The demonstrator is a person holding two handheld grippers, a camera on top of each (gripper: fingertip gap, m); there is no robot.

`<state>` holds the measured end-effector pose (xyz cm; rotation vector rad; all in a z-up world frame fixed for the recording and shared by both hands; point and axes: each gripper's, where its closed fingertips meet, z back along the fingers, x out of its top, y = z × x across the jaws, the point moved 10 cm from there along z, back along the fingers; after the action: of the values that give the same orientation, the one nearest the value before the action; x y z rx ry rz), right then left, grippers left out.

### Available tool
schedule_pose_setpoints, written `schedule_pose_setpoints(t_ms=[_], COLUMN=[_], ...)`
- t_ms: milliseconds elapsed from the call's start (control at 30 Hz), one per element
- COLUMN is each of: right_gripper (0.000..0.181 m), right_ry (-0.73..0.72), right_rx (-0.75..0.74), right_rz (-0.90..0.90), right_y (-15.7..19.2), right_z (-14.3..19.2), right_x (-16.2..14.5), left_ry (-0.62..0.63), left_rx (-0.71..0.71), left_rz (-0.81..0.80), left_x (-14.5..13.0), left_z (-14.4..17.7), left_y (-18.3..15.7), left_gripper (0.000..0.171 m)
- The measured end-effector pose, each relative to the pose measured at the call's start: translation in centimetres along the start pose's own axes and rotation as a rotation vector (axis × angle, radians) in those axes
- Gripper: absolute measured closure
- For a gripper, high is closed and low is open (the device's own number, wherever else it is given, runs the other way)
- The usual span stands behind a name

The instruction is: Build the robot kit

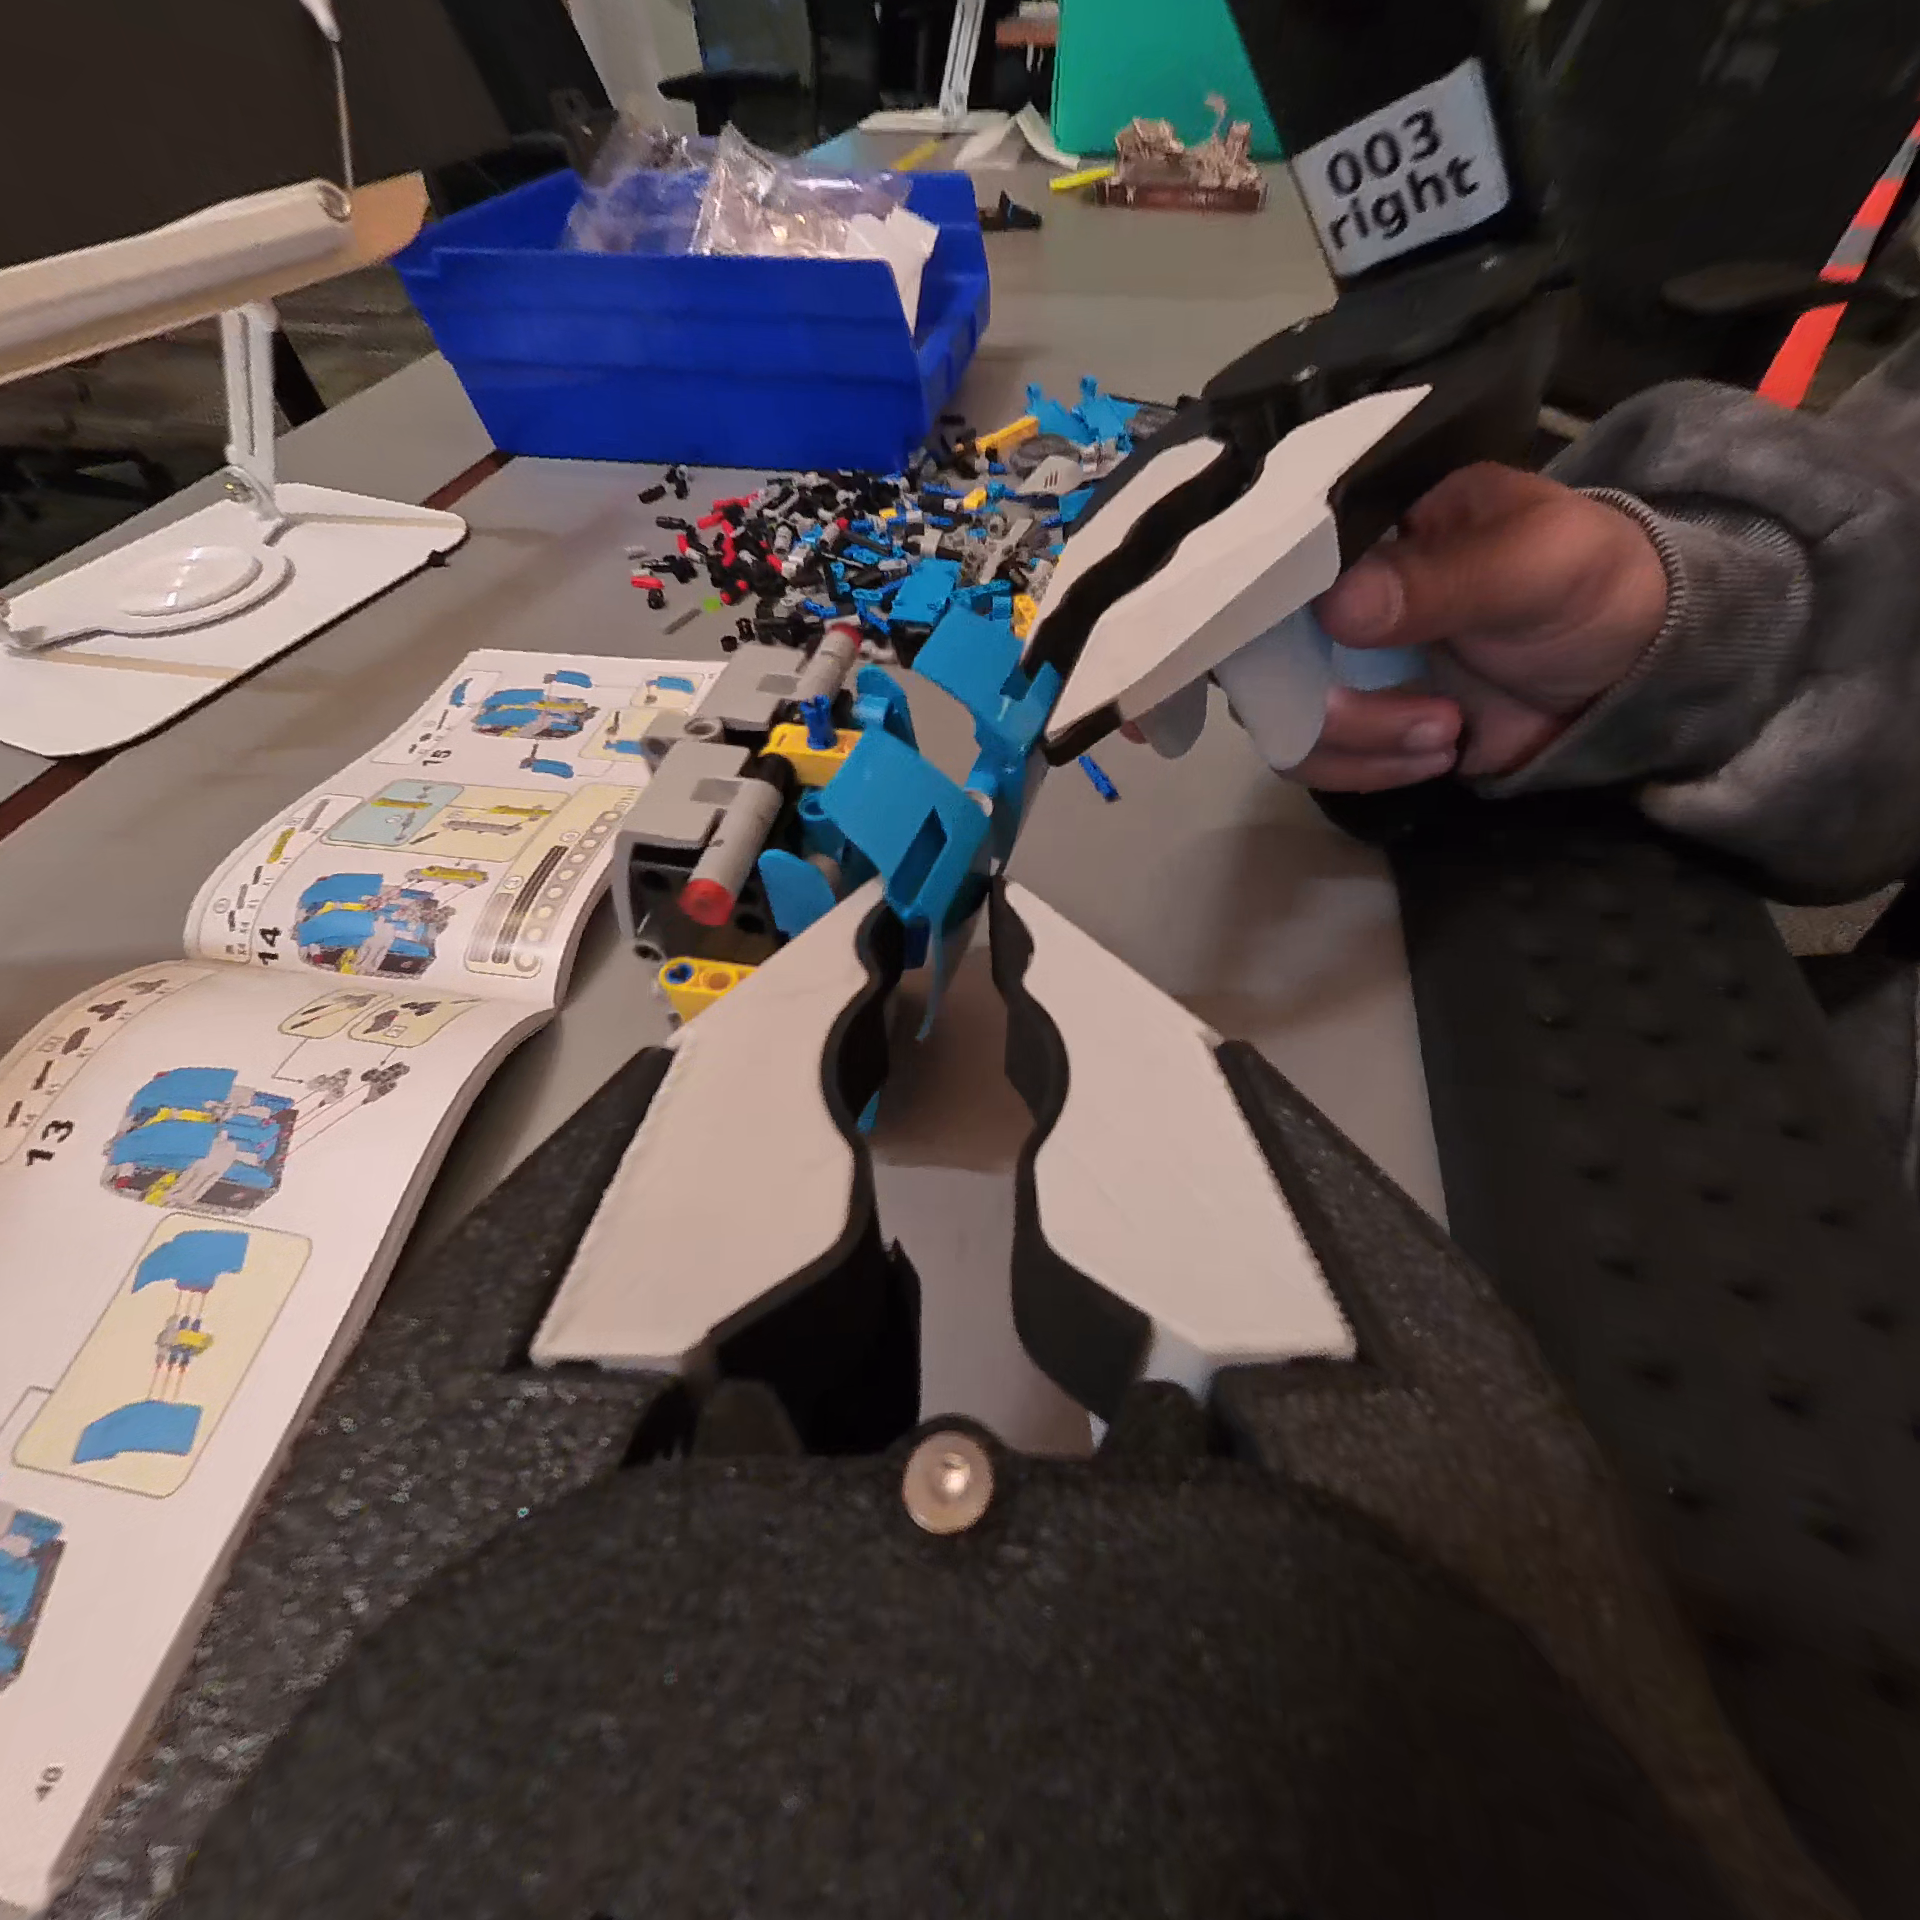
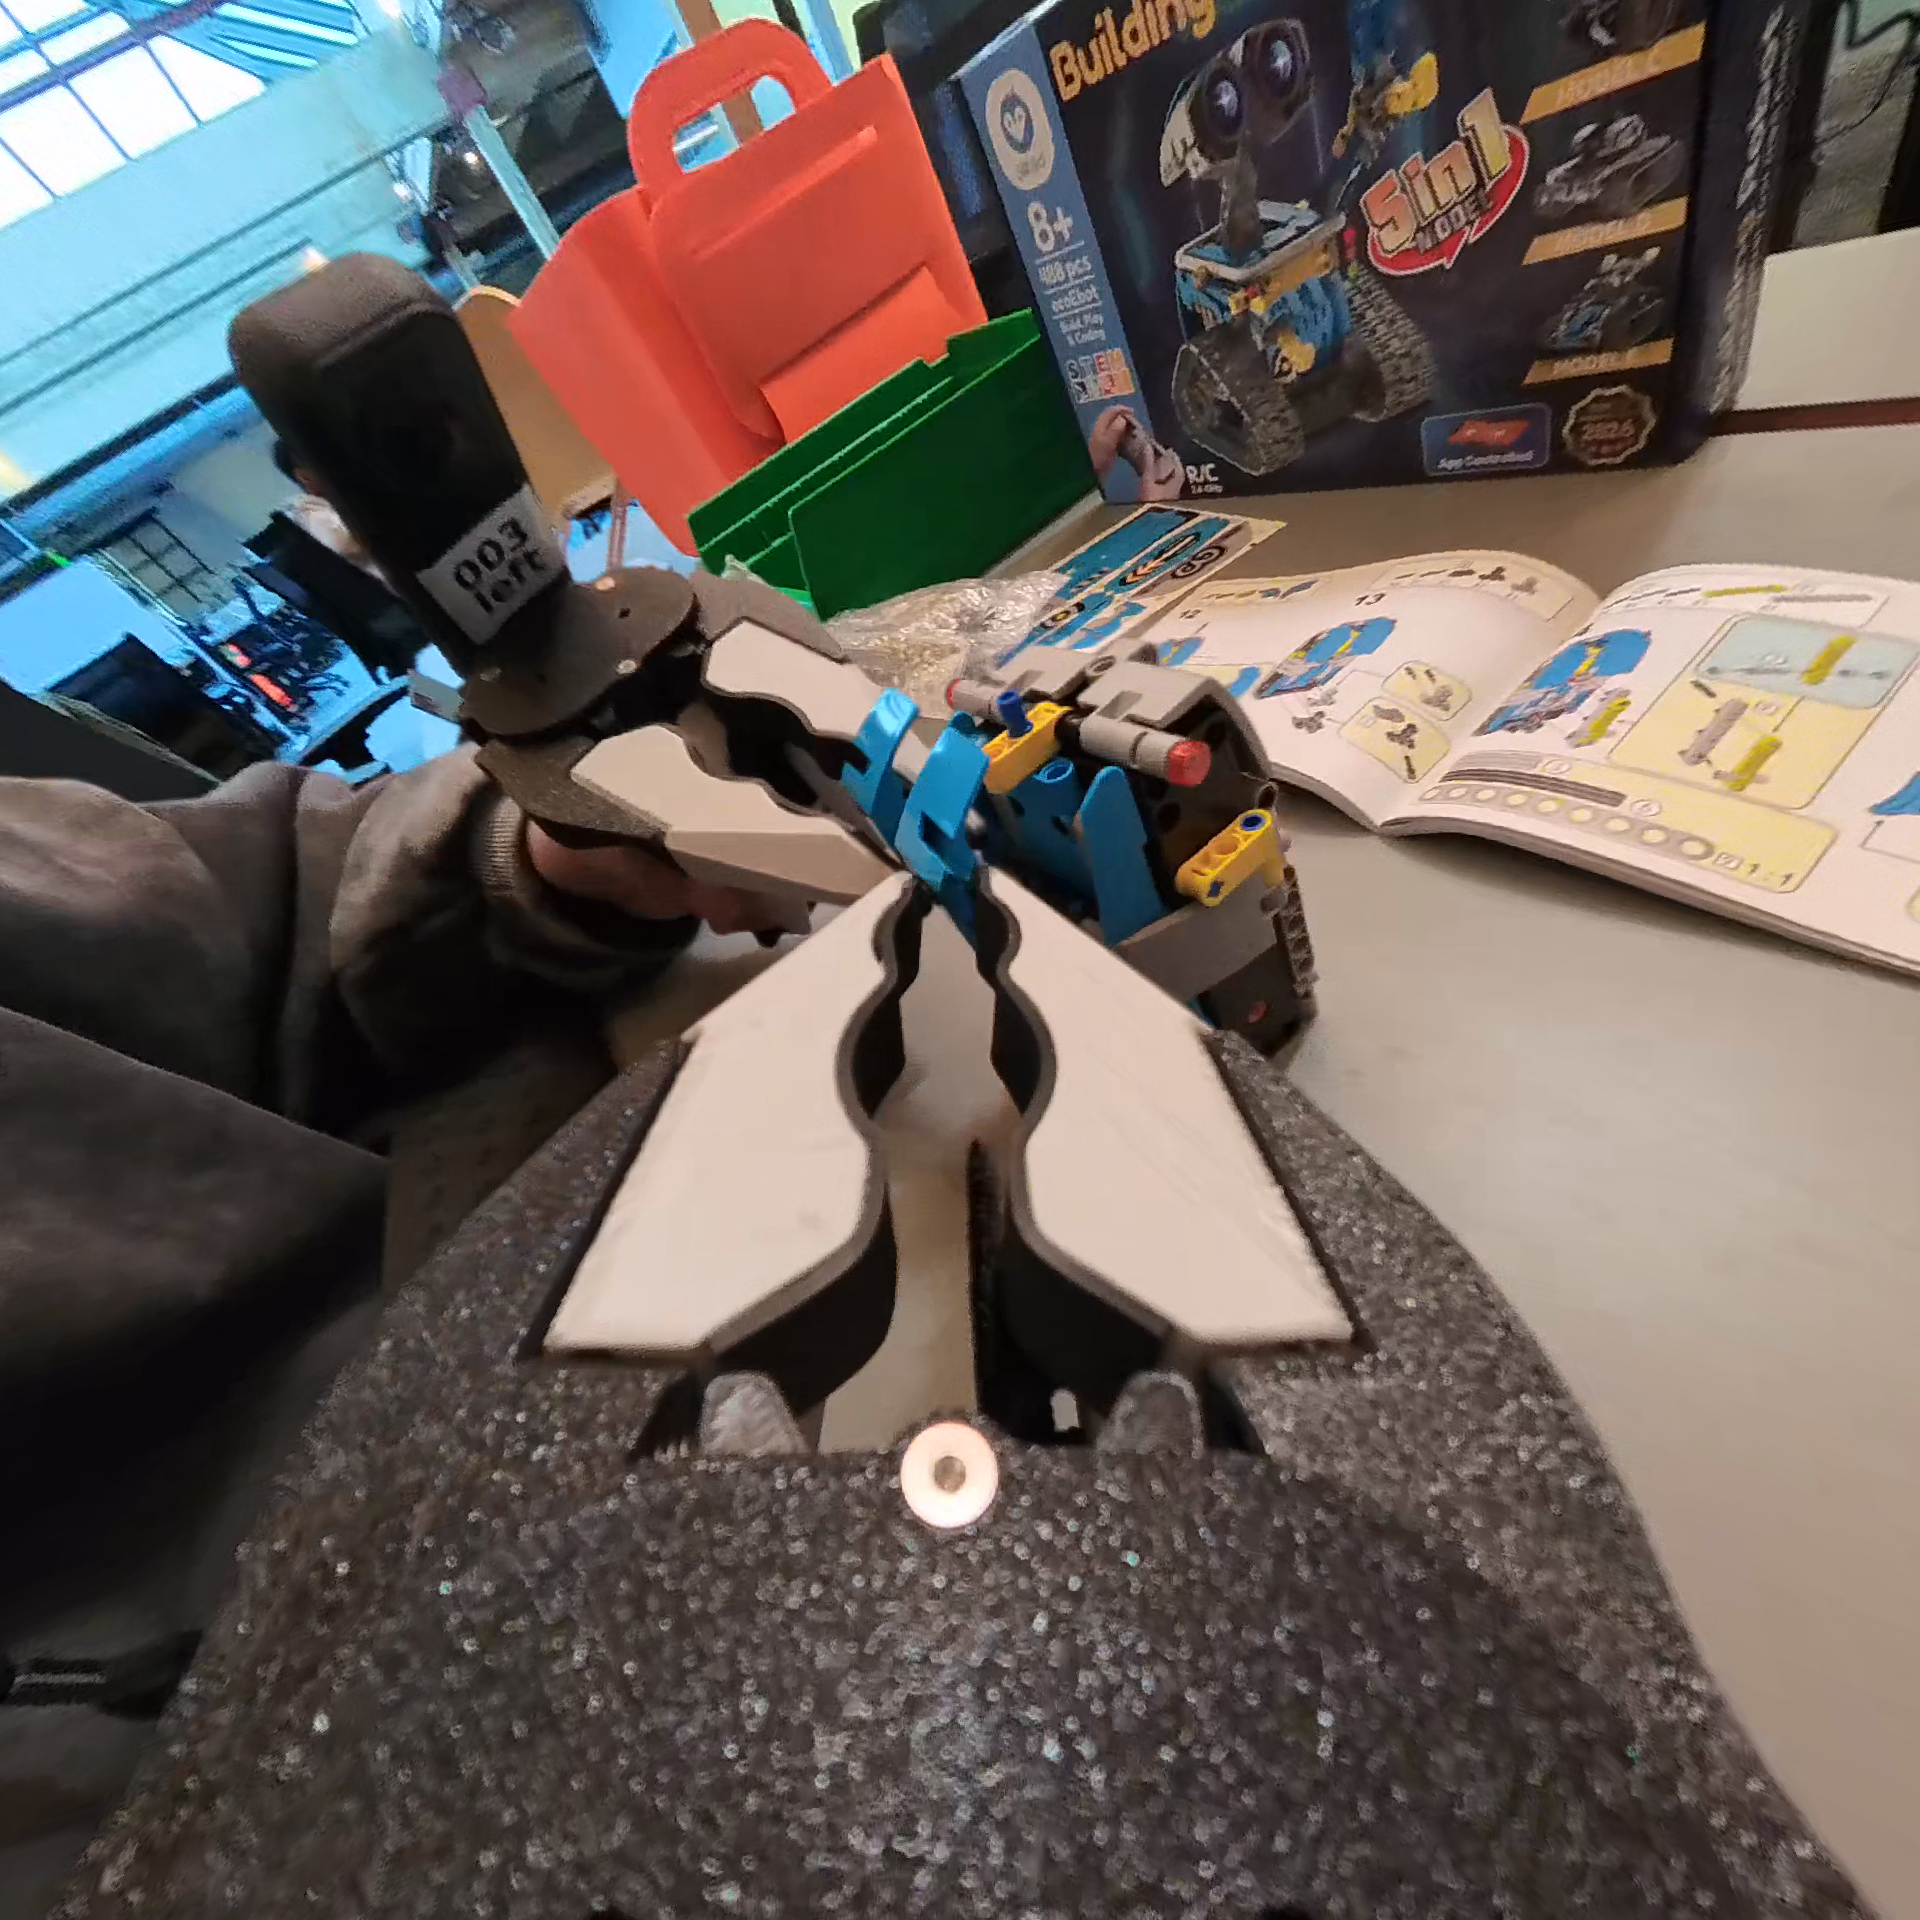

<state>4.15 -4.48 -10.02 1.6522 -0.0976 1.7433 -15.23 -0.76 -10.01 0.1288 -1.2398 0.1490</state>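
Note:
A partly built brick model of blue, grey and yellow pieces stands on the grey table; it also shows in the right wrist view. My left gripper is shut on a blue panel on the model's near side. My right gripper is shut on another blue panel of the same model. In the left wrist view the right gripper comes in from the right, held by a hand. In the right wrist view the left gripper comes in from the left.
An open instruction booklet lies left of the model, also in the right wrist view. Loose small pieces are piled behind it, before a blue bin with plastic bags. A white stand, the set's box, a green bin.

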Motion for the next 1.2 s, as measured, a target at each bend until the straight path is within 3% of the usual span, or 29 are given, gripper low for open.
schedule_pose_setpoints(t_ms=[333, 600, 800, 1033, 1200], right_gripper=[0.174, 0.174, 0.181, 0.181, 0.181], right_ry=[-0.011, -0.051, -0.033, 0.009, -0.013], right_rx=[0.195, -0.026, 0.026, -0.029, 0.0], right_rz=[-0.303, -0.003, -0.046, 0.165, 0.092], right_y=[-2.3, -1.1, -1.1, 0.7, 0.0], right_z=[-0.7, 0.8, 0.5, -0.2, 0.3], right_x=[-0.5, 0.4, 0.3, 0.1, 0.4], left_ry=[-0.107, -0.131, -0.166, -0.162, -0.176], left_rx=[-0.155, -0.177, -0.139, -0.13, -0.14], left_rz=[0.28, 0.295, 0.299, 0.227, 0.23], left_x=[-1.8, -1.3, -1.5, -1.5, -1.5], left_z=[1.1, 0.7, 0.8, 0.4, 0.5], left_y=[1.0, 1.1, 2.1, 1.4, 1.4], left_gripper=[0.169, 0.171, 0.171, 0.171, 0.171])
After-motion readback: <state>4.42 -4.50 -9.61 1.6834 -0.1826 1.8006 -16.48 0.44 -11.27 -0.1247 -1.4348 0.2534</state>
